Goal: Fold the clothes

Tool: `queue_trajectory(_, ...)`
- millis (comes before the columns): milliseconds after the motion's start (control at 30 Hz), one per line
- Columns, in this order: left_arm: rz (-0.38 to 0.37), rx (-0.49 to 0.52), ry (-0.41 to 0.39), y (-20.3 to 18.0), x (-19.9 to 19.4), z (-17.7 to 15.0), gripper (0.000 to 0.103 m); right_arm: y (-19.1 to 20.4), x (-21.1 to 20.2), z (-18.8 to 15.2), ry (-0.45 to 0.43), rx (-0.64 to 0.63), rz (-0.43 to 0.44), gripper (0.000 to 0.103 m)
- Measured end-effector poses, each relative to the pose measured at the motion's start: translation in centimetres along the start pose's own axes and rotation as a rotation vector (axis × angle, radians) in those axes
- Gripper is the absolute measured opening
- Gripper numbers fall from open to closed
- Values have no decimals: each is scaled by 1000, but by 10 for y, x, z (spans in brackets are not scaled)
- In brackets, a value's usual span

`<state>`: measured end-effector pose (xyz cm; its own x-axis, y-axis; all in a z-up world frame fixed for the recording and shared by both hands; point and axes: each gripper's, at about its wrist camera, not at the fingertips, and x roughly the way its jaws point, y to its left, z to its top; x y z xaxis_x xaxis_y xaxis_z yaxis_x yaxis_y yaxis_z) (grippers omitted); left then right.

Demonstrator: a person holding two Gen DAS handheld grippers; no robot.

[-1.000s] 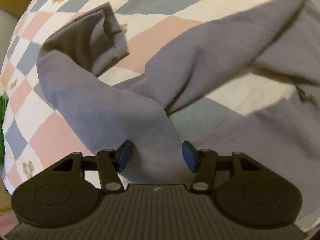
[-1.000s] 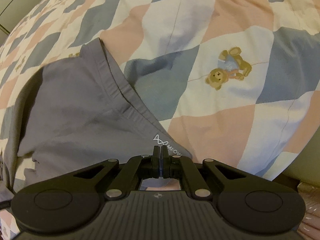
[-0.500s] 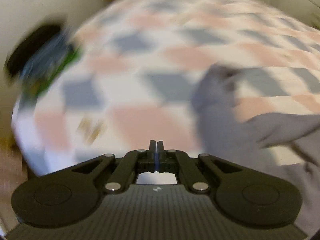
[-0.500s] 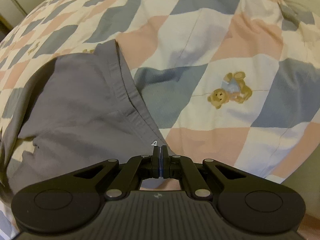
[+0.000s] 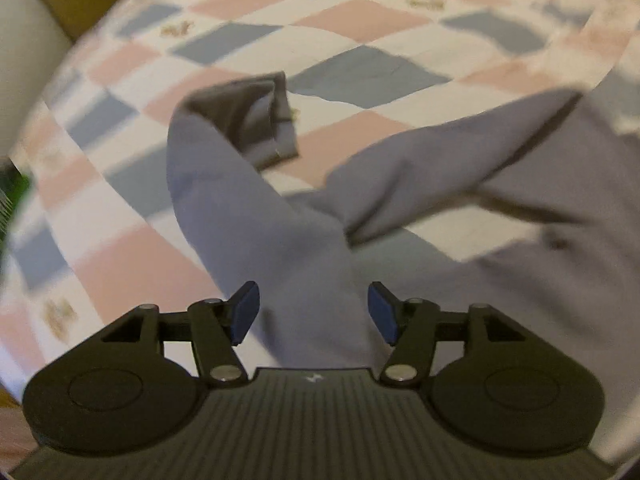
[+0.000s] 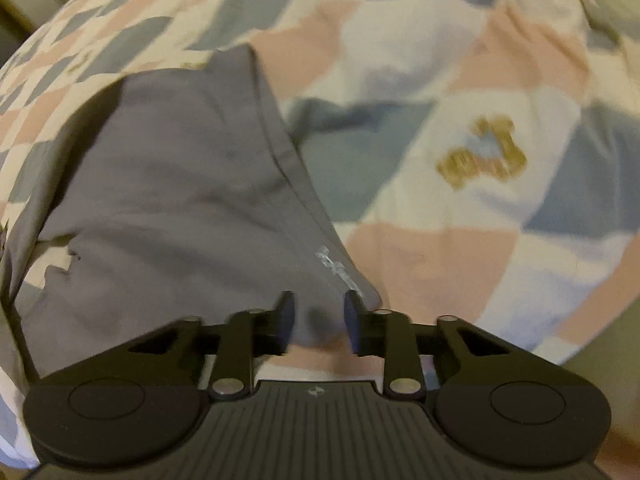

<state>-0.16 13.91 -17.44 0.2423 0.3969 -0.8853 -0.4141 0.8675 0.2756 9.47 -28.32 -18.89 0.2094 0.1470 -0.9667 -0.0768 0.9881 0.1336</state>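
A grey garment (image 5: 260, 216) lies spread on a checked bed cover (image 5: 360, 76). One long tube of it runs up from my left gripper (image 5: 314, 312) to a folded-back cuff (image 5: 276, 128). The left jaws are opening and straddle this tube without pressing on it. In the right wrist view the garment's hemmed edge (image 6: 168, 184) with a pale printed logo (image 6: 338, 270) ends at a corner. That corner lies between the jaws of my right gripper (image 6: 319, 322), which are opening, their pads apart from the cloth.
The bed cover (image 6: 420, 264) has pink, blue and white diamonds and a teddy bear print (image 6: 480, 160). Its edge drops off at the lower right of the right wrist view. Something green (image 5: 14, 196) shows at the left edge of the left wrist view.
The left gripper swung off to the left shut and blurred, then came back over the grey tube with jaws apart. The right gripper, shut on the garment's corner before, has parted its jaws.
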Motion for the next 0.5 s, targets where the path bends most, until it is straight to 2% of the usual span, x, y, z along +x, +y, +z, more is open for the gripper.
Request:
queue_trajectory(67, 108, 66, 0, -16, 19, 6, 56, 3, 0, 1, 5, 5, -1, 39)
queue_trajectory(267, 217, 244, 17, -49, 48, -1, 60, -2, 24, -14, 85, 104, -8, 61)
queue_trajectory(300, 239, 263, 19, -51, 52, -3, 56, -6, 31, -18, 99, 145, 0, 62)
queue_trajectory(333, 249, 263, 8, -46, 53, -5, 30, -10, 37, -22, 107, 195, 12, 62)
queue_trajectory(367, 259, 259, -4, -40, 53, -7, 15, -15, 42, -26, 111, 251, 26, 61)
queue_trajectory(400, 256, 219, -35, -26, 44, -8, 9, -20, 48, -29, 110, 305, 49, 57)
queue_trajectory(433, 254, 179, -67, -11, 35, -9, 9, -25, 52, -31, 104, 357, 80, 49)
queue_trajectory(467, 254, 138, -99, 3, 26, -11, 9, -29, 56, -33, 100, 399, 112, 19)
queue_trajectory(500, 281, 71, -136, 23, 9, -15, 9, -29, 57, -33, 96, 411, 124, 1)
